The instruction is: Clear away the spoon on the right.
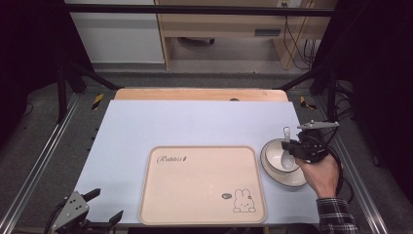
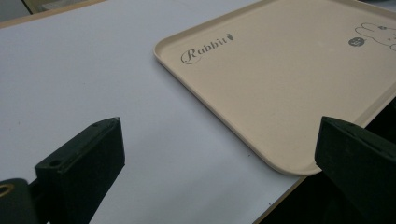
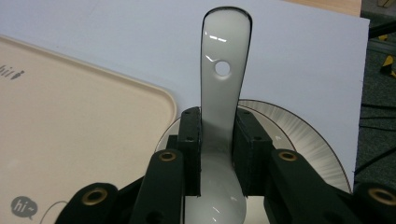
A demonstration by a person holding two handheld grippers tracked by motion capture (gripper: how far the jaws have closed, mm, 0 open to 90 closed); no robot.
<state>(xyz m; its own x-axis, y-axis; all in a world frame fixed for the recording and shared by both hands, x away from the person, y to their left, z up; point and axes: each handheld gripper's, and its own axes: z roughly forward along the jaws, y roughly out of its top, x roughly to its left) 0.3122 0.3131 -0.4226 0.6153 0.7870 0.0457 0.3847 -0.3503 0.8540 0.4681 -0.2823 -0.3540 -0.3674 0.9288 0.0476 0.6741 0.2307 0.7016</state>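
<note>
While a pale lilac sheet (image 1: 195, 122) covers the wooden table, a cream rectangular plastic tray (image 1: 203, 185) printed with a rabbit lies flat at its near edge. Just right of it sits a round white ceramic bowl (image 1: 272, 165) with a dark rim line. Over the bowl, the right gripper (image 3: 217, 154) clenches a glossy white ceramic spoon (image 3: 223, 84); its own camera reveals a hole through the handle. The left gripper (image 2: 219, 154) rests beside the tray's corner, jaws wide apart.
</note>
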